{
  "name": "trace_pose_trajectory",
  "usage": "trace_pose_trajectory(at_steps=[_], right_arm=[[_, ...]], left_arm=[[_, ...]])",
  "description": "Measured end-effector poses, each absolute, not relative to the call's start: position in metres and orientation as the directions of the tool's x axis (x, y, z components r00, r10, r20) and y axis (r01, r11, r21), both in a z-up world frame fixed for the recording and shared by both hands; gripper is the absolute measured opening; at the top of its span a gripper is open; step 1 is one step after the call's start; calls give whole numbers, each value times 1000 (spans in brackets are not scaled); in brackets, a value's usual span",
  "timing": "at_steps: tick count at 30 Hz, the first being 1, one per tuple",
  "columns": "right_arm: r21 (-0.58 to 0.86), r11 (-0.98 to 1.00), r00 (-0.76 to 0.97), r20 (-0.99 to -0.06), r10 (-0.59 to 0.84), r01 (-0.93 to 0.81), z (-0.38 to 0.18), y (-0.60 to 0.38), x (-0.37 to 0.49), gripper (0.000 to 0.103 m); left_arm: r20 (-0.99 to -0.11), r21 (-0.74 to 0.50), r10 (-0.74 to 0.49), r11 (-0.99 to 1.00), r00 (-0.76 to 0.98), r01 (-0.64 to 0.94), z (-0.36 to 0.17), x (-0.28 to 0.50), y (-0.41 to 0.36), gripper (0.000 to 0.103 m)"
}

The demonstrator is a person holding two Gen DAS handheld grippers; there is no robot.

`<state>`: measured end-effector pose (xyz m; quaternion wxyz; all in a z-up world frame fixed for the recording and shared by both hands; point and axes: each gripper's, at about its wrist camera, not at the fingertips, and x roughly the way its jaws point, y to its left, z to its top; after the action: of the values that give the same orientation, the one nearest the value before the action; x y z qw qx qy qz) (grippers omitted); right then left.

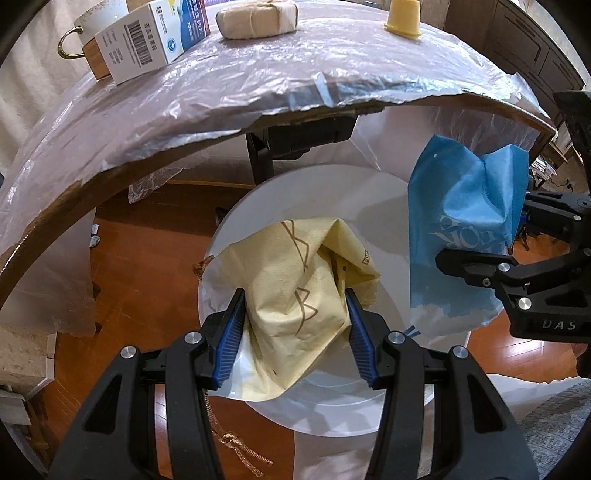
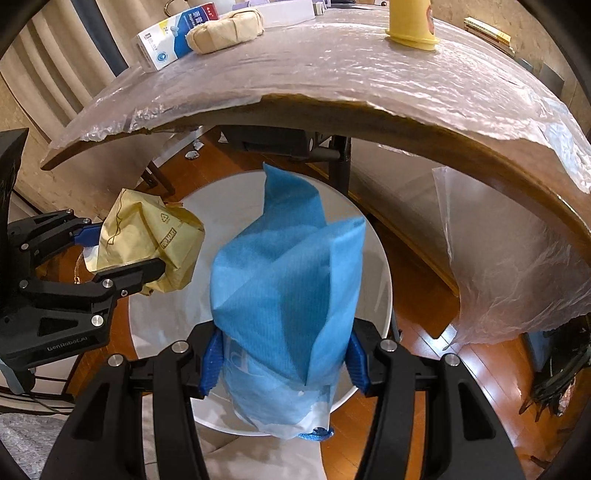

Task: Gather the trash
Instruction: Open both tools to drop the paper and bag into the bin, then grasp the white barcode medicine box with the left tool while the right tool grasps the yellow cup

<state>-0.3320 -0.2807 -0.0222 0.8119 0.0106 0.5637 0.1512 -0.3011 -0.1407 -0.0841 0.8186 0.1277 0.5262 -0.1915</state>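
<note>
My left gripper [image 1: 295, 325] is shut on a crumpled yellow paper bag [image 1: 295, 280], held over the round white bin [image 1: 384, 192] on the floor. A brown cord handle [image 1: 236, 443] dangles from that bag. My right gripper [image 2: 284, 362] is shut on a crumpled blue paper bag [image 2: 288, 266], also above the white bin [image 2: 380, 258]. In the left wrist view the blue bag [image 1: 461, 229] and the right gripper [image 1: 491, 254] show at the right. The right wrist view has the yellow bag [image 2: 147, 236] and the left gripper [image 2: 118, 251] at the left.
A wooden table [image 1: 258, 85] wrapped in clear plastic overhangs the bin. On it stand a milk carton [image 1: 147, 40], a wrapped tan parcel [image 1: 255, 18] and a yellow cup [image 1: 402, 18]. Loose plastic sheet [image 2: 509, 266] hangs at the right. The floor [image 1: 147, 236] is wood.
</note>
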Motion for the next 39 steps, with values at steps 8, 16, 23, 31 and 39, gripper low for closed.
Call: trace_pose_trajectory(at_steps=[8,16,23,31,39], right_arm=[[183,956,313,-916,250,-228,-30,-279,-327,53],[181,957,308,-919,247,-227,-30,-279,-326,53],[176,960,304,-922,238,-219,-31,-279,-325,53],[132,968,369,-906,205,-214,-10,-291,-338,88],[101,973,592,-779,206,-207,80,-310,-359,93]], left_arm=[[-916,6,-176,893,361,451,-93,-295,-139,53],[-918,5,-176,890,355,456,-91,-291,-137,53],[-919,0,-185,883,348,469,-89,-292,-141,53],[-888,61,-183,863,422,502,-70,-301,-139,84],[-763,10,-296,884,575,468,30,-317,-108,88]])
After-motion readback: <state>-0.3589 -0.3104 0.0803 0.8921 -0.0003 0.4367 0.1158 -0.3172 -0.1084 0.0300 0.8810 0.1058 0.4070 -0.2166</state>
